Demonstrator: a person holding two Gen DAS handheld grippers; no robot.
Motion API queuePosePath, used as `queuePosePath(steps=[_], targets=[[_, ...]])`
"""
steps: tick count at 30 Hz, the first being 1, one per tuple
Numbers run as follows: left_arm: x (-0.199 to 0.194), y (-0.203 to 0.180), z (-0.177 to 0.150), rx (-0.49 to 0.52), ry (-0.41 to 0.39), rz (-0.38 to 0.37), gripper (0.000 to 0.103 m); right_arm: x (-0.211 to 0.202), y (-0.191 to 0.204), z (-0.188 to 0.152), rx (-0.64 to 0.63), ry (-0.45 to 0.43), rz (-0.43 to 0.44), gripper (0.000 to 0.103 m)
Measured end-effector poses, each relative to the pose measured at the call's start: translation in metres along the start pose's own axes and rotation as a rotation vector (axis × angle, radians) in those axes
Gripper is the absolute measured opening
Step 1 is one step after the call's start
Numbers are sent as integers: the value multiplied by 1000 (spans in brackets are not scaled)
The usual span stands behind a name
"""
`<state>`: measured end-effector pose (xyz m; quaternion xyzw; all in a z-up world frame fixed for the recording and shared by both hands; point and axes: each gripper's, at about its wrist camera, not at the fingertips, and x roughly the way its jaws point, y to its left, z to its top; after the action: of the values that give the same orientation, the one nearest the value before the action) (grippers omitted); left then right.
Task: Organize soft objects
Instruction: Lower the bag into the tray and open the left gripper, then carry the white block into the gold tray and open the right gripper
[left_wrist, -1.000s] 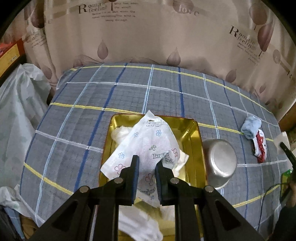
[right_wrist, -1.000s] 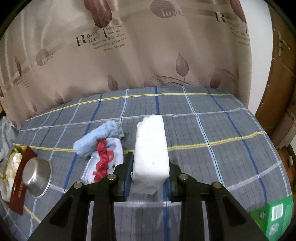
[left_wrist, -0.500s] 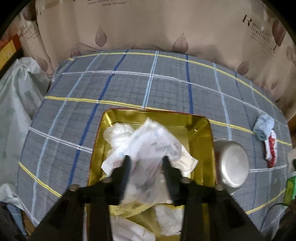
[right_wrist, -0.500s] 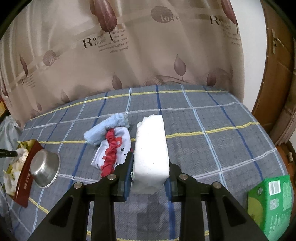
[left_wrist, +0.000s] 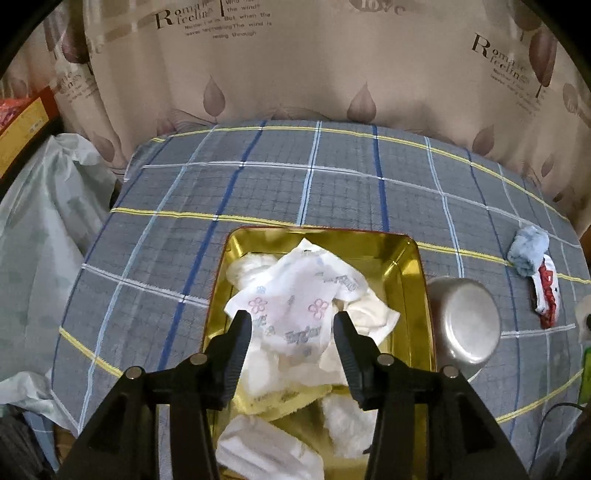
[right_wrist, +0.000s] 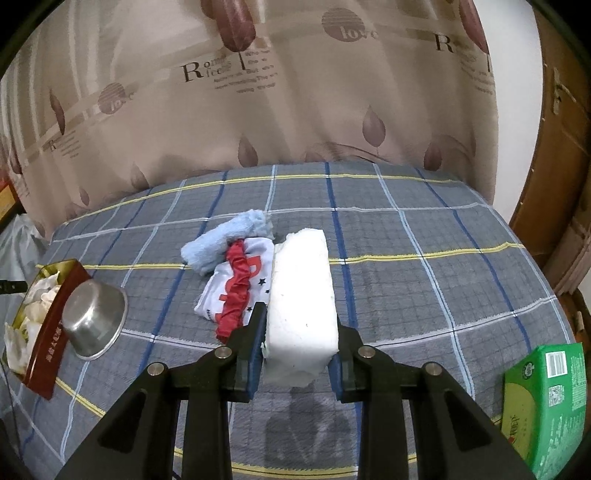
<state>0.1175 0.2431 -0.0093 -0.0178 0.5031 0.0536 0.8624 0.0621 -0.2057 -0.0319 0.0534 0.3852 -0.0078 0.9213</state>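
Observation:
In the left wrist view my left gripper (left_wrist: 293, 325) is open and empty above a gold tin tray (left_wrist: 406, 258). A white flower-print cloth (left_wrist: 299, 295) lies in the tray on several other white cloths. In the right wrist view my right gripper (right_wrist: 298, 325) is shut on a white foam block (right_wrist: 303, 291), held above the plaid blanket. A light blue towel (right_wrist: 229, 242) and a white and red cloth (right_wrist: 236, 284) lie on the blanket just left of the block.
An upturned steel bowl (left_wrist: 465, 321) sits against the tray's right side; it also shows in the right wrist view (right_wrist: 94, 317). A green box (right_wrist: 543, 402) lies at the near right. A curtain hangs behind the bed. A plastic bag (left_wrist: 37, 229) lies to the left.
My left gripper opened and let the flower-print cloth drop into the tray, then drew back. My right gripper lifted the foam block and shifted slightly left.

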Motion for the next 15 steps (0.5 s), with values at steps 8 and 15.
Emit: queuePosePath(steps=[8,15], targets=[[-18,0,-17,8,-26,12,47,-5,14,-4,-23,2,13,27],[-33,9,-35,-1,-50,36,47,-9,29,-8,-45,4,29,27]])
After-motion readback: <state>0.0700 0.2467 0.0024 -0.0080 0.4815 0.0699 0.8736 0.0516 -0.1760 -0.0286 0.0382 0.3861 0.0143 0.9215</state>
